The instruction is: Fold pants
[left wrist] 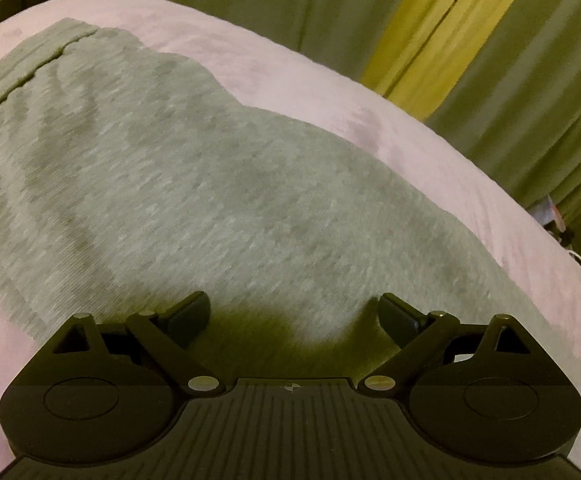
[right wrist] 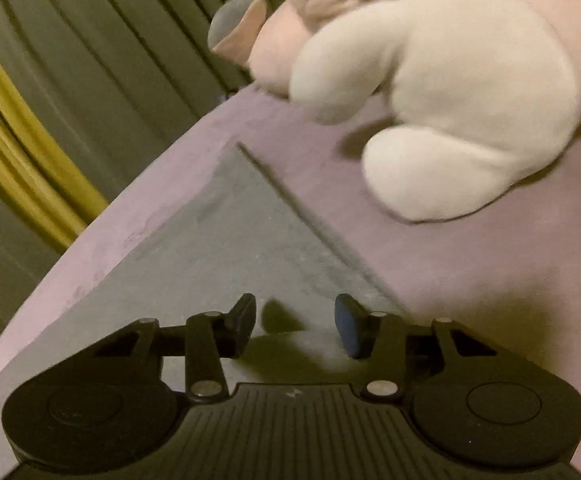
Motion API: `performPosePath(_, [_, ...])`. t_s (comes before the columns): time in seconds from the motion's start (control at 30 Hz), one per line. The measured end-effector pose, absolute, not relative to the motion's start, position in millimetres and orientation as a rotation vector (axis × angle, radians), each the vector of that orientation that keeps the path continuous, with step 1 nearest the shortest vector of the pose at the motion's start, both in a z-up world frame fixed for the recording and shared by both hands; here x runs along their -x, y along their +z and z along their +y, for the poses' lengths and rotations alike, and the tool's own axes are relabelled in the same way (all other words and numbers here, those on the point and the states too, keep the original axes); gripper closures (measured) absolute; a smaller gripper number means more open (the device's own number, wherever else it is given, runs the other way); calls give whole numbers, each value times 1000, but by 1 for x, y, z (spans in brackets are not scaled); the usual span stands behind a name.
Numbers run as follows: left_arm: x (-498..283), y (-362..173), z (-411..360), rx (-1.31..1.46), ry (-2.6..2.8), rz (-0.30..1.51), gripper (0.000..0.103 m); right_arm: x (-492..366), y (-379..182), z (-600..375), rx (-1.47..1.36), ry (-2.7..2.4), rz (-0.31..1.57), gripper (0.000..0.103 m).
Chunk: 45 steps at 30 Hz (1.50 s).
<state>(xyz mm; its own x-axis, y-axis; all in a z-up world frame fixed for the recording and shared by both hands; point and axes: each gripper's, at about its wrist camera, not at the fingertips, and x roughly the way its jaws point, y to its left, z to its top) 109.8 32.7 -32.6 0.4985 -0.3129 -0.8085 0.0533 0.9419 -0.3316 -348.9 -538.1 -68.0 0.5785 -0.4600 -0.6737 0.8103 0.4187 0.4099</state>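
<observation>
Grey knit pants [left wrist: 170, 184] lie spread on a pale pink bed cover [left wrist: 370, 92]; their waistband shows at the upper left. My left gripper [left wrist: 294, 312] is wide open just above the pants fabric, holding nothing. In the right wrist view a flat grey part of the pants [right wrist: 242, 240] lies on the pink cover [right wrist: 470, 264], with a straight edge running diagonally. My right gripper [right wrist: 295, 320] is open, low over this grey cloth near that edge, and empty.
A white and pink plush toy [right wrist: 450, 92] lies on the bed just beyond the pants at the upper right. Olive and yellow curtains [left wrist: 470, 40] hang behind the bed. The bed edge [right wrist: 90, 248] runs along the left. Small clutter [left wrist: 578, 224] sits past the right edge.
</observation>
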Motion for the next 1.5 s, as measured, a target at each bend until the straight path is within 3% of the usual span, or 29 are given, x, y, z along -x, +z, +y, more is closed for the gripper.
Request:
performPosePath(0.1, [-108, -32, 39, 303, -215, 1033, 7, 350, -42, -521, -687, -1029, 472, 15])
performPosePath(0.33, [-105, -30, 44, 327, -215, 1038, 7, 376, -37, -512, -845, -980, 430, 12])
performPosePath(0.47, [-105, -30, 45, 330, -216, 1046, 7, 393, -71, -519, -1020, -936, 448, 11])
performPosePath(0.57, [-105, -30, 45, 333, -213, 1050, 7, 402, -91, -512, -1148, -889, 328, 11])
performPosePath(0.63, [-104, -30, 45, 331, -212, 1050, 7, 404, -95, -513, -1152, -891, 264, 19])
performPosePath(0.67, [-105, -30, 45, 330, -211, 1051, 7, 405, -95, -509, -1135, -898, 249, 29])
performPosePath(0.7, [-105, -30, 45, 329, -210, 1055, 6, 403, -96, -511, -1114, -899, 246, 55])
performPosePath(0.8, [-105, -31, 43, 323, -205, 1059, 6, 402, -101, -524, -1126, -920, 257, 73])
performPosePath(1.0, [-107, -33, 37, 307, -198, 1062, 6, 407, -99, -532, -1112, -803, 107, 77])
performPosePath(1.13, [-108, -33, 36, 308, -197, 1064, 6, 398, -96, -535, -991, -939, 222, 87])
performPosePath(1.2, [-109, -33, 36, 307, -197, 1065, 6, 403, -94, -535, -982, -967, 198, 88])
performPosePath(1.3, [-109, -34, 36, 309, -196, 1065, 6, 404, -97, -541, -949, -1137, 321, 90])
performPosePath(1.47, [-109, -32, 36, 311, -197, 1055, 6, 422, -98, -528, -1124, -973, 197, 80])
performPosePath(1.5, [-107, -33, 38, 309, -199, 1053, 6, 419, -97, -527, -1109, -970, 227, 73])
